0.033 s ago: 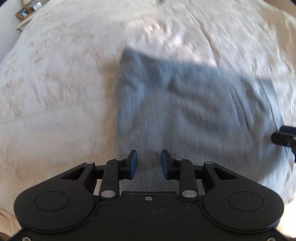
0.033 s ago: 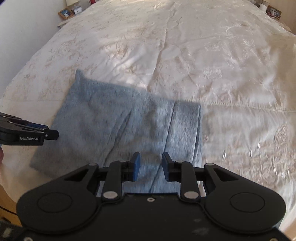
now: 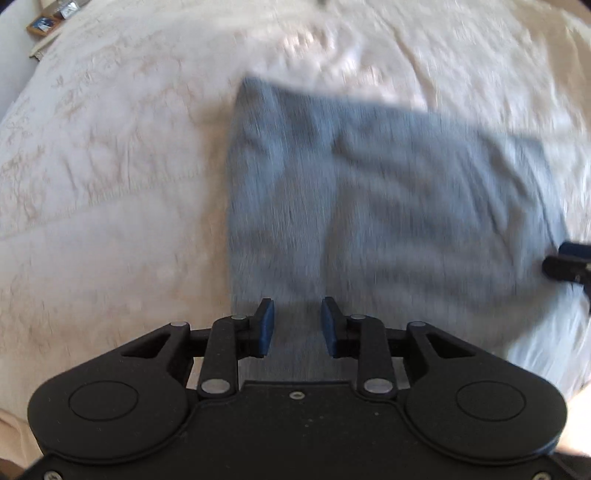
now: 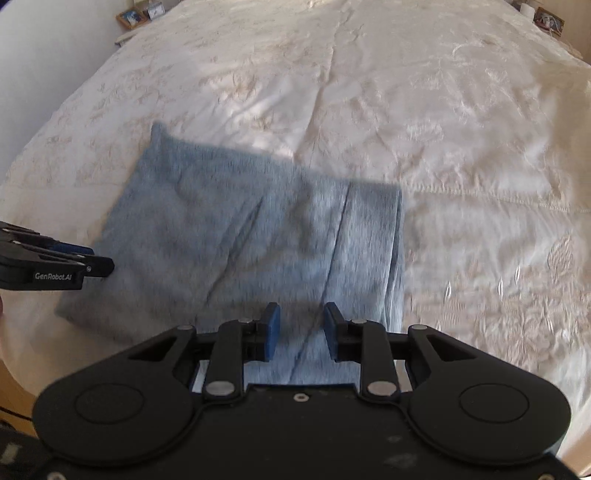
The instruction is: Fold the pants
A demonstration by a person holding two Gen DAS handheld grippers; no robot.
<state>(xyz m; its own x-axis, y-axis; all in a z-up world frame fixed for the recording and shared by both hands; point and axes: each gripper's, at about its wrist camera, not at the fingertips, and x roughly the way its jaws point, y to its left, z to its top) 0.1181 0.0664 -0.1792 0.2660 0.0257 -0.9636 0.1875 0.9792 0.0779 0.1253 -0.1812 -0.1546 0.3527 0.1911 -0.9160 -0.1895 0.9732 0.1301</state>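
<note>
The blue-grey pants (image 3: pixel 388 206) lie folded into a flat, roughly square stack on the cream bedspread (image 3: pixel 110 166). My left gripper (image 3: pixel 297 306) hovers above the stack's near left part; its jaws are opening and nothing is between them. In the right wrist view the pants (image 4: pixel 258 229) show creases and a folded edge on the right. My right gripper (image 4: pixel 301 310) hangs over the stack's near right part, jaws apart and opening, gripping nothing. The left gripper (image 4: pixel 55 264) enters that view from the left edge. The right gripper (image 3: pixel 569 262) shows at the right edge of the left wrist view.
The embroidered bedspread (image 4: pixel 406 92) stretches far beyond the pants and to their right. Small picture frames stand past the bed at the far left (image 4: pixel 129 16) and far right (image 4: pixel 548 20). A white wall (image 4: pixel 44 74) runs along the left side.
</note>
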